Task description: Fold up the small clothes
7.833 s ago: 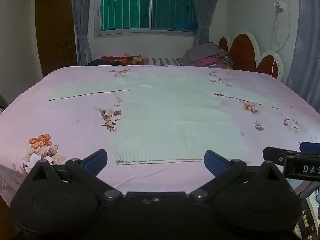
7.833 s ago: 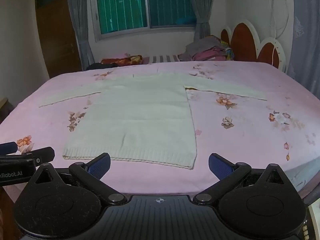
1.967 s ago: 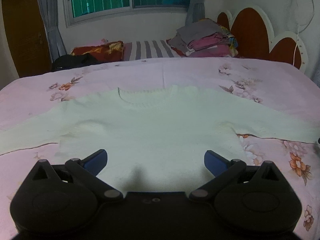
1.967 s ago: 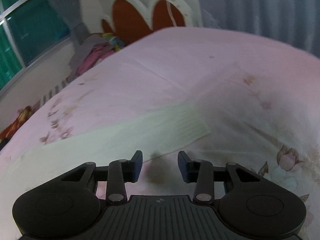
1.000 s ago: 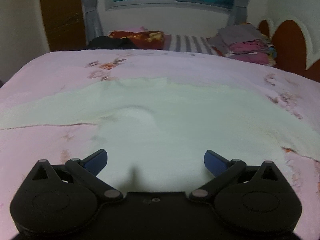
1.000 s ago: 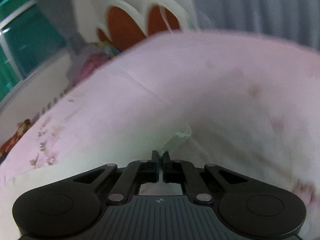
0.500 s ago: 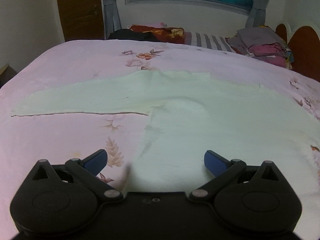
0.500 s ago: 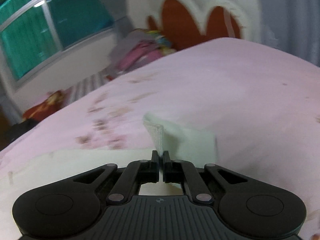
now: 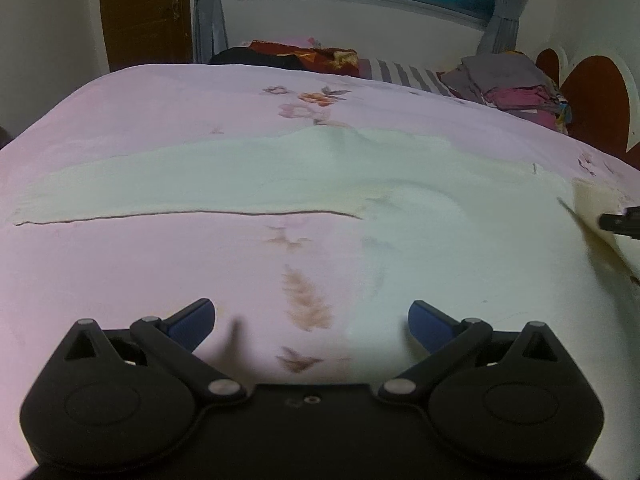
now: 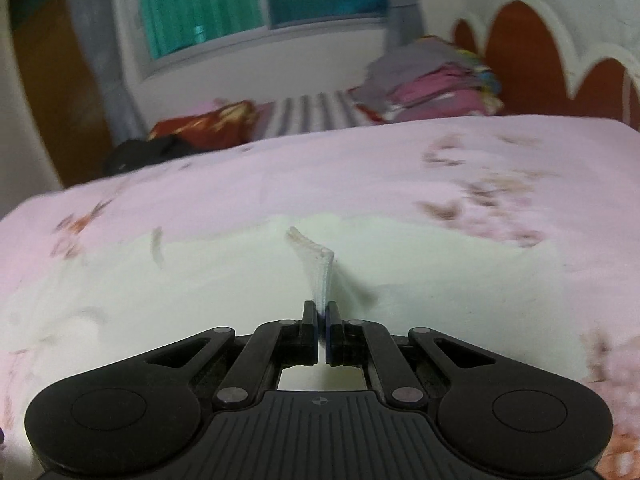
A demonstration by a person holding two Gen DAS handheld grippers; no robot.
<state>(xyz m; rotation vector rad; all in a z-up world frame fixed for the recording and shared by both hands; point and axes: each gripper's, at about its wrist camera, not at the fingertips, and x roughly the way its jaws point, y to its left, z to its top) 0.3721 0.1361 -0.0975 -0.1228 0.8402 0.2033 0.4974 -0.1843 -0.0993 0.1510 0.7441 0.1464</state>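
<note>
A pale cream knit sweater (image 9: pixel 460 232) lies flat on the pink floral bedspread (image 9: pixel 140 120). Its left sleeve (image 9: pixel 160 188) stretches out to the left. My left gripper (image 9: pixel 311 315) hovers open over the bedspread beside the sweater's left side, with nothing between its fingers. My right gripper (image 10: pixel 321 312) is shut on the ribbed cuff (image 10: pixel 318 276) of the right sleeve and holds it lifted over the sweater's body (image 10: pixel 160 300). In the left wrist view the raised sleeve (image 9: pixel 592 204) and the right gripper's tip (image 9: pixel 620 224) show at the right edge.
A stack of folded clothes (image 9: pixel 508 84) sits at the far right by the scalloped headboard (image 9: pixel 592 92). A red and black heap (image 9: pixel 296 56) and a striped cloth (image 9: pixel 404 74) lie along the far edge under the window. A brown door (image 9: pixel 144 12) stands far left.
My right gripper has swung left with the cuff, from the bed's right side to above the sweater's body. My left gripper has slid left, off the body toward the left sleeve.
</note>
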